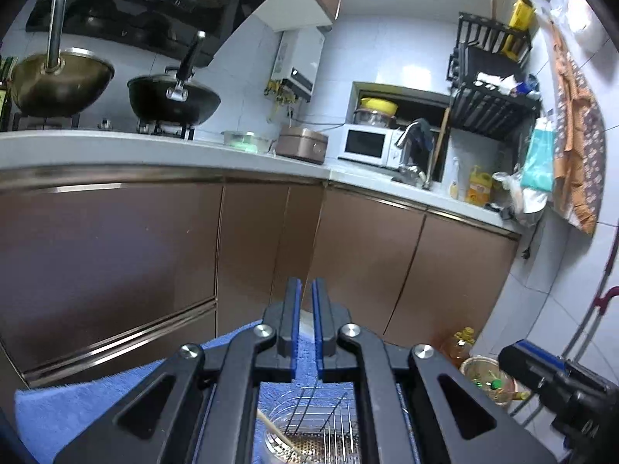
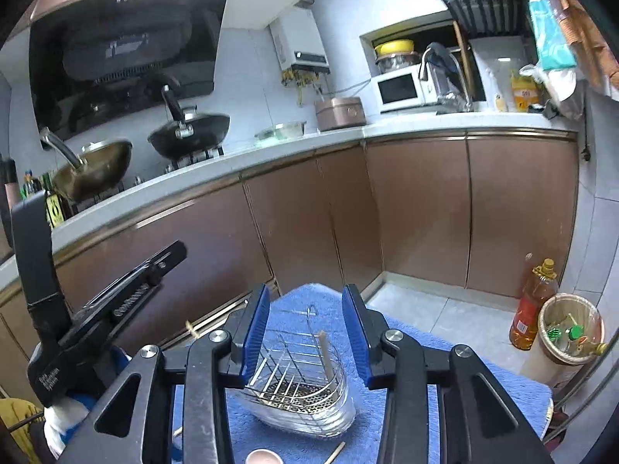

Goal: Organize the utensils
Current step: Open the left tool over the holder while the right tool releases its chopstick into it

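A wire utensil basket (image 2: 301,382) with a clear tray under it sits on a blue towel (image 2: 406,352). One wooden chopstick (image 2: 324,352) leans upright inside the basket. My right gripper (image 2: 307,332) hovers just above and behind the basket, its blue pads (image 2: 257,332) apart and touching nothing. Another chopstick (image 2: 335,452) lies on the towel near the front. My left gripper (image 1: 305,301) is shut with nothing seen between its pads. It hangs over the basket (image 1: 317,421), which shows through its frame with a chopstick (image 1: 274,431) inside. The left gripper (image 2: 176,249) also appears at the left of the right wrist view.
Brown cabinet doors (image 2: 418,208) and a white counter (image 2: 425,121) with two woks (image 2: 189,135), a rice cooker and a microwave (image 2: 398,87) lie ahead. A waste bin (image 2: 568,332) and an oil bottle (image 2: 536,305) stand on the floor at right. A pink cup rim (image 2: 263,458) sits at the towel's front.
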Tool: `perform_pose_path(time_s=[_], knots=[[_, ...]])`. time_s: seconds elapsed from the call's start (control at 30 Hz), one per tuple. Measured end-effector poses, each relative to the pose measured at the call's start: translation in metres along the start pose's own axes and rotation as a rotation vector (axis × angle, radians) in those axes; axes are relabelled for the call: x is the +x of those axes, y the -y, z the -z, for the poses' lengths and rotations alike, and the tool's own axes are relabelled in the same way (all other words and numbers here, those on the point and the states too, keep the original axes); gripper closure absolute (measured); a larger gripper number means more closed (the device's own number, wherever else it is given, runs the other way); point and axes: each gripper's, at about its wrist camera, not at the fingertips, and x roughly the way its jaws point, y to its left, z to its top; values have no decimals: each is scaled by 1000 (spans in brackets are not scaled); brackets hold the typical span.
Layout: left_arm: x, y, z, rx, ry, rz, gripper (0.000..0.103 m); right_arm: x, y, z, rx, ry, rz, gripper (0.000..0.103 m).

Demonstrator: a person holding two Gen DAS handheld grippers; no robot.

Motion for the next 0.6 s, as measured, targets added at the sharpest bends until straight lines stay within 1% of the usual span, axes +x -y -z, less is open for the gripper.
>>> perform_pose_path(time_s=[0.03,0.07,0.1,0.17,0.23,0.3,0.4,0.47,0.53,0.6], knots=[[-7,-1,-6,16,-12,3,93,-10,-2,-3,2,11,0,66],[-16,-3,-12,36,-28,-3,85,-18,-4,-5,1,19,1,62],[-26,-7,-18,44,-33,-7,82,-26,-6,-8,-1,25,4,59],[-49,-16,-26,45,-30,0,81,-48,-12,-10,-1,48,16,47],[-65,-22,-33,51,-42,9,79,-66,-17,-13,2,67,17,42],[-82,-29,-37,62,-74,6,62,-85,-24,-13,4,82,19,37],[-106,-37,-40,71,-82,10,61,-114,-36,-13,2,108,14,33],[-123,-42,-39,76,-87,11,61,-132,-44,-11,-5,120,6,28],[-133,-46,-36,73,-111,20,61,-146,-51,-10,-14,127,-4,25],[-141,-50,-32,73,-142,19,61,-158,-56,-7,-15,127,-12,24]])
